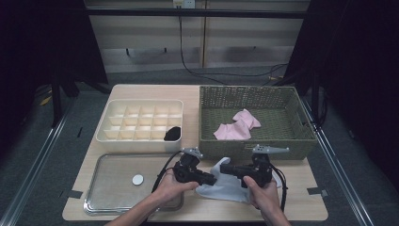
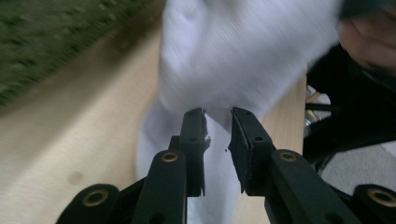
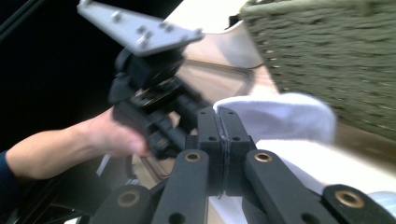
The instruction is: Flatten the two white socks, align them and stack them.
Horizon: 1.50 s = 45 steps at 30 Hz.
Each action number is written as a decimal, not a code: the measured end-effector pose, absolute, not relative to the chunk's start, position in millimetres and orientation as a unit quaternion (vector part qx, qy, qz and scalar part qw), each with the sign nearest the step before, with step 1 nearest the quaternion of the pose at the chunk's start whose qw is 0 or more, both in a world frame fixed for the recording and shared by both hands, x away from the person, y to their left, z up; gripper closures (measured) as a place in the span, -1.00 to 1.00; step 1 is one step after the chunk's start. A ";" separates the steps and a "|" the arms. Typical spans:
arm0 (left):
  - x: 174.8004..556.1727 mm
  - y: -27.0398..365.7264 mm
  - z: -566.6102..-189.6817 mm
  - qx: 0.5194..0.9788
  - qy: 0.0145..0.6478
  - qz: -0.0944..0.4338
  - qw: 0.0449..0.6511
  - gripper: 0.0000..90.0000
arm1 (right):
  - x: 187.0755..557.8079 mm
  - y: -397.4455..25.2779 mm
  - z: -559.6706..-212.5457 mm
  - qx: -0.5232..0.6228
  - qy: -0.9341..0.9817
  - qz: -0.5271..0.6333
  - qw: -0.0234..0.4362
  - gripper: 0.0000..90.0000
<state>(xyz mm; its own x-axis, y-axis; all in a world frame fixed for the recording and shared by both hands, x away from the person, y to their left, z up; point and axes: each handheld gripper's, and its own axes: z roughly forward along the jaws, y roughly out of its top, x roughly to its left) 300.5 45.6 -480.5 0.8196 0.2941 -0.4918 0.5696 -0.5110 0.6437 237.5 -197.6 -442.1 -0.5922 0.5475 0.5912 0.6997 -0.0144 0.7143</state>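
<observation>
White cloth: a soft, matt, rumpled white cloth [image 1: 225,186] lies on the table's front edge, lower centre of the high view, between the two grippers; in the left gripper view it [image 2: 243,56] covers the upper middle of the frame.
Left gripper: the left gripper [image 1: 212,180] sits just left of the cloth in the high view; in its own view its black jaws [image 2: 218,122] stand slightly apart with a fold of cloth between them, not pinched.
Right gripper: the right gripper [image 1: 222,168] points left over the cloth; in its own view the jaws [image 3: 219,122] are pressed flat together, and the cloth's edge [image 3: 280,116] meets their tips; it seems nipped there, though the seam is too fine to be sure.
Writing: no brand, label or lettering is readable anywhere.
Table: pale wood-grain top [image 1: 306,183], smooth and matt.
Basket: rectangular woven basket [image 1: 256,146], olive green, coarse weave, upper right of the table; a crumpled pink cloth [image 1: 237,126] lies inside.
Divider box: cream plastic box [image 1: 139,141] with a grid of square cells, upper left of the table; a small black bundle [image 1: 172,133] sits in its lower right corner cell.
Tray: clear, glossy, round-cornered tray [image 1: 96,193], lower left, with a small white disc [image 1: 137,179] on it.
</observation>
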 end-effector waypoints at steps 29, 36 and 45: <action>313.3 93.0 -468.2 0.829 0.315 -0.135 0.441 0.23 | 227.3 -180.7 -472.0 -0.449 -0.731 -0.500 0.118 0.63; 307.9 100.2 -469.3 0.836 0.309 -0.136 0.433 0.18 | 222.1 -239.8 -461.6 -0.496 -0.708 -0.498 0.069 0.59; 308.7 77.9 -461.7 0.836 0.303 -0.139 0.436 0.02 | 227.8 -282.9 -474.8 -0.558 -0.690 -0.461 0.016 0.41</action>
<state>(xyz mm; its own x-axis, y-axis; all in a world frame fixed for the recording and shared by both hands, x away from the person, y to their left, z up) 308.7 77.9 -461.7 0.7778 0.3854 -0.4965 0.6277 -0.4367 0.6444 227.8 -282.9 -474.8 -0.3770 0.7549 0.5366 0.7853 -0.0467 0.6174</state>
